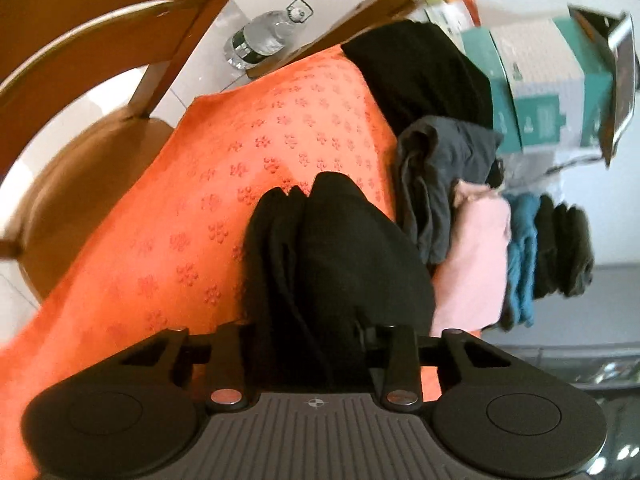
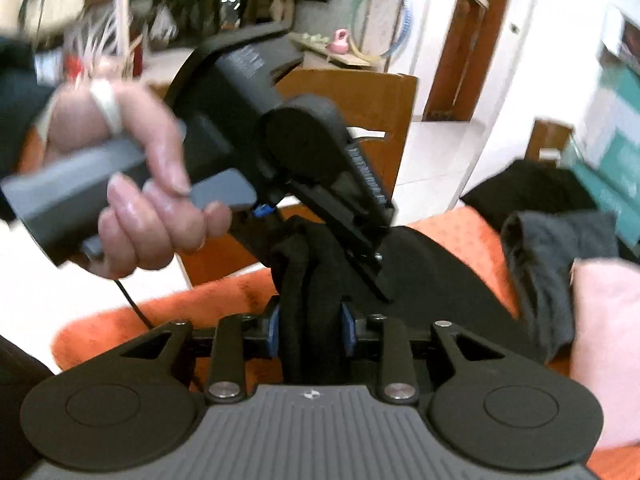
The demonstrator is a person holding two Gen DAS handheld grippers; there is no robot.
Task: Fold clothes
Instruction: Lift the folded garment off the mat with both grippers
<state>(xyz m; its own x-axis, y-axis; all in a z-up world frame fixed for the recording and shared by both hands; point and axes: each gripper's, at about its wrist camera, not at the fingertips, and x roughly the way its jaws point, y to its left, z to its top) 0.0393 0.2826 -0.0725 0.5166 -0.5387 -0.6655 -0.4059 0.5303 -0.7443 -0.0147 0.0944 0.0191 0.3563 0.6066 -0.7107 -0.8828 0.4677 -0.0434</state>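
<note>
On the orange cloth (image 1: 248, 168) that covers the worktop, a row of folded clothes stands past the black garment (image 1: 332, 264): a grey piece (image 1: 440, 184), a pink one (image 1: 476, 264), a blue one (image 1: 522, 256) and a dark one (image 1: 568, 248), with another black piece (image 1: 420, 68) behind the grey. Judging by that row, several items are done; the black garment is the one in hand, bunched into thick folds, not yet flat or stacked. I cannot tell whether more clothes wait out of view.

The black garment sits in the middle of the orange cloth, just beside the pink piece. The right gripper (image 2: 310, 330) is narrow, and its blue fingers (image 2: 273, 330) press on a thick vertical fold of the garment from both sides, so it holds the cloth. The left gripper (image 2: 376, 264), in a hand (image 2: 132, 184), comes down onto the same garment from above. In its own view the black folds fill the space between its arms, but its fingers are hidden behind the fabric, so I cannot tell whether it grips or only touches.

What seems left for this piece: flatten the fold and set it with the row.
</note>
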